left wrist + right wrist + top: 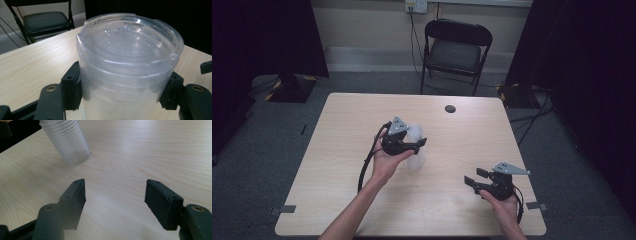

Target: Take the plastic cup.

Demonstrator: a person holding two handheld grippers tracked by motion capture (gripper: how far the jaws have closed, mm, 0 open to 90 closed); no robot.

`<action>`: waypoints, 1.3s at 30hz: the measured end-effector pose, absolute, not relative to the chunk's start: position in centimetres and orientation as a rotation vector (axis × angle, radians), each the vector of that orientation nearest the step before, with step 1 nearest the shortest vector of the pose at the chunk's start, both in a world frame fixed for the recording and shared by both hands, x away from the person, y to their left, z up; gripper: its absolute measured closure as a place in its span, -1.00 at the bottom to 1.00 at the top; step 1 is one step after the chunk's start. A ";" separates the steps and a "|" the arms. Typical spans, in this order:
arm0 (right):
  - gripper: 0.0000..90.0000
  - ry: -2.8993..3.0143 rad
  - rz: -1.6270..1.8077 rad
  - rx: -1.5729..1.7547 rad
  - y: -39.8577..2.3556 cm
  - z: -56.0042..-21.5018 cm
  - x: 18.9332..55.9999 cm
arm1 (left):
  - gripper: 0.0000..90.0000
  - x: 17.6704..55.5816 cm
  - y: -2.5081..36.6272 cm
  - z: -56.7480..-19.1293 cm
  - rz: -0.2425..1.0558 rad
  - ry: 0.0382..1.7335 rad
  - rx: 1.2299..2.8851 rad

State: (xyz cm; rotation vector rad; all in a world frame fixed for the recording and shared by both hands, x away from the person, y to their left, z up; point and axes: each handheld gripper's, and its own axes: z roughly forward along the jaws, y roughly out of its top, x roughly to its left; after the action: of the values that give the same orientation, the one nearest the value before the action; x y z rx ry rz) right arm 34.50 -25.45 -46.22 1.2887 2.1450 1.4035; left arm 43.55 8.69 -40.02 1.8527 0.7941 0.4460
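A stack of clear plastic cups (pixel 416 161) stands upside down near the middle of the wooden table (pixel 342 200). In the left gripper view the stack (pixel 127 50) rises between the two black jaws, its embossed top cup base facing the camera. My left gripper (pixel 413 145) is shut on the stack, a pad pressing each side just below the top. My right gripper (pixel 474 178) rests low at the front right of the table, open, with nothing between its fingers. In the right gripper view the ribbed stack (pixel 68 142) stands well beyond the gripper (pixel 115 200), at the upper left.
A black folding chair (pixel 454 50) stands behind the table's far edge. A small dark round spot (pixel 450 108) lies on the far side of the tabletop. Tape marks (pixel 287 209) sit at the front corners. Dark curtains hang at both sides.
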 end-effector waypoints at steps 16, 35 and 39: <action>-0.27 2.151 1.411 1.286 -25.4 -46.2 34.5 | -0.19 43.5 9.1 -39.3 0.451 0.782 1.812; -0.28 2.142 1.405 1.295 -25.8 -46.3 34.2 | -0.21 43.7 9.1 -38.6 0.443 0.775 1.790; -0.27 2.144 1.404 1.297 -25.8 -46.4 34.1 | -0.24 43.5 9.1 -38.2 0.452 0.770 1.781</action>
State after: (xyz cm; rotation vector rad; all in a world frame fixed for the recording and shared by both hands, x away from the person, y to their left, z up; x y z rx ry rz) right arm 34.12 -25.77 -46.36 1.2970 2.1444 1.4035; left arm 43.50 9.13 -38.16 1.7807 0.7696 0.4524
